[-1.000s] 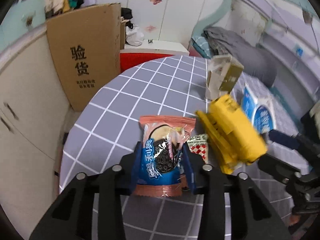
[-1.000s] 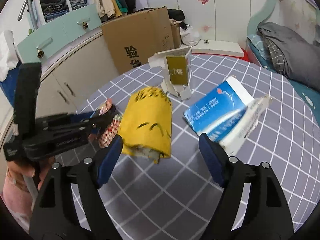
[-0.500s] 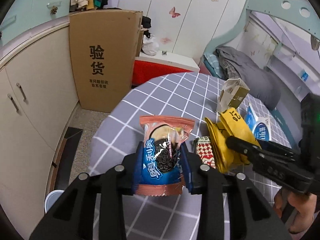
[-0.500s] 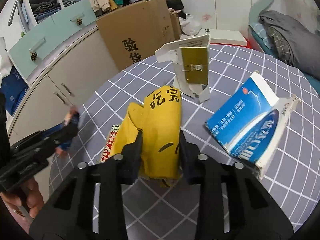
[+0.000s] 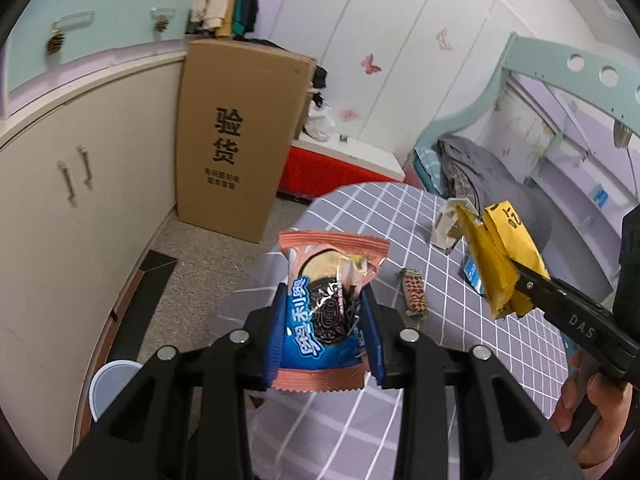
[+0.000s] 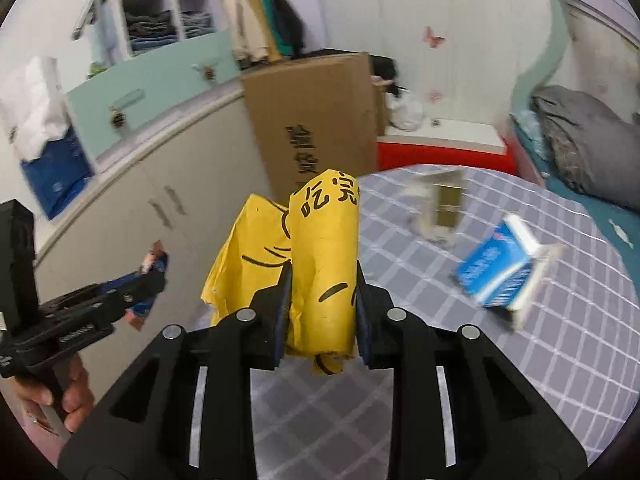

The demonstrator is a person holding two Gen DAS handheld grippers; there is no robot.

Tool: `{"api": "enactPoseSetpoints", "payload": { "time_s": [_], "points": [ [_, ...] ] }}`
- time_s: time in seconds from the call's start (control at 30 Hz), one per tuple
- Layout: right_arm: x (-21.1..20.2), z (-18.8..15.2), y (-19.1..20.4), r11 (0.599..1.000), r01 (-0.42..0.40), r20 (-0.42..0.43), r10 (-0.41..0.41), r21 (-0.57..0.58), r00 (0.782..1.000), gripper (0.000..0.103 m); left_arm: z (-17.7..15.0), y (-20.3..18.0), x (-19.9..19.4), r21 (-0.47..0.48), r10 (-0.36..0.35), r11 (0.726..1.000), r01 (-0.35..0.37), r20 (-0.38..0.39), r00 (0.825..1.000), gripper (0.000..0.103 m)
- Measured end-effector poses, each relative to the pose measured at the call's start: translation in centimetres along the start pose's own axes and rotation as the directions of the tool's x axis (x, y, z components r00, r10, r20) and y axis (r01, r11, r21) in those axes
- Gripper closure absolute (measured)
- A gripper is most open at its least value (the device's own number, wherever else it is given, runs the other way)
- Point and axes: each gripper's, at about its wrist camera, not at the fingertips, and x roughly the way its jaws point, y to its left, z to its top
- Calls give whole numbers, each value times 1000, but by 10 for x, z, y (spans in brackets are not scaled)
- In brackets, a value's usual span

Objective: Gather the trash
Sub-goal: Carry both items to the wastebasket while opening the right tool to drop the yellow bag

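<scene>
My left gripper (image 5: 326, 320) is shut on a pink and blue Oreo cookie wrapper (image 5: 326, 308), held in the air over the table's left edge. My right gripper (image 6: 322, 298) is shut on a crumpled yellow paper bag (image 6: 320, 256), also lifted off the table; the bag shows in the left wrist view (image 5: 500, 256) to the right. On the grey checked table (image 6: 480, 360) lie a small red and white wrapper (image 5: 414, 292), a blue and white carton (image 6: 504, 272) and a torn white and olive box (image 6: 440, 208).
A tall cardboard box (image 5: 236, 136) stands on the floor against cream cabinets (image 5: 60, 208). A white bin or cup (image 5: 110, 384) sits on the floor at lower left. A red and white chest (image 5: 340, 164) and a bed (image 6: 580, 148) lie beyond the table.
Both grippers have lifted and swung left toward the table's edge with their loads. The right gripper, open a second ago, closed on the yellow bag and raised it.
</scene>
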Motion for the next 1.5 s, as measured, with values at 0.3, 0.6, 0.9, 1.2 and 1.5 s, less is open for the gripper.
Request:
{"api": "enactPoseSetpoints", "payload": {
  "time_s": [0.3,0.6,0.9,1.2,1.5],
  "points": [
    [20,-19,117,978,-172,-53,167,-115,985,76,-25,78,-60,-100,91,991,-87,29,995,70],
    [82,-69,222,936,-312,-195,279,-165,940,76,-75,190,-90,-263,225,939,-221,-12,974,70],
    [150,-118,297,910,-371,-311,305,-183,900,69,-123,281,-91,-371,355,852,-369,-108,929,70],
    [209,-157,319,922,-346,-363,268,-171,893,42,-153,332,-78,-446,399,778,-442,-193,896,70],
    [208,-167,305,933,-320,-388,236,-167,891,37,-167,334,-60,-451,366,782,-432,-229,902,70]
  ]
}}
